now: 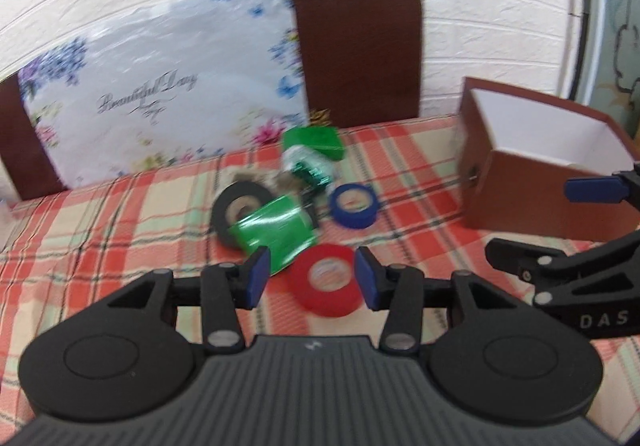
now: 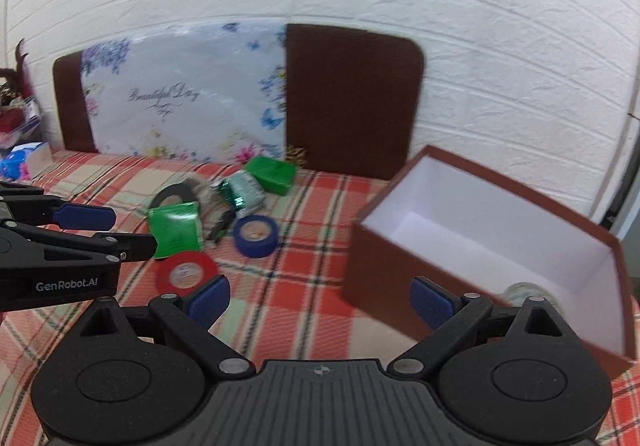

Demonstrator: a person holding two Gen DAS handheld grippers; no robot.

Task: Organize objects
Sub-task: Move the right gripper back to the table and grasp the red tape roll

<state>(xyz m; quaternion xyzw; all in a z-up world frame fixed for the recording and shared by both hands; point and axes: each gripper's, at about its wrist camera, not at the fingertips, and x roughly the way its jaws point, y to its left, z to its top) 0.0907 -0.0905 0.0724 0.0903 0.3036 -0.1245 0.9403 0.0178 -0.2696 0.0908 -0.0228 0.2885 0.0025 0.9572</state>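
A red tape roll lies on the plaid cloth between the blue pads of my open left gripper; whether the pads touch it I cannot tell. It also shows in the right wrist view. Behind it lie a green packet, a black tape roll, a blue tape roll and a green box. My right gripper is open and empty, above the cloth beside the open brown box, which holds a round item.
A floral bag leans on brown chair backs against the white brick wall. The brown box stands at the right of the table. Small items sit at the far left edge.
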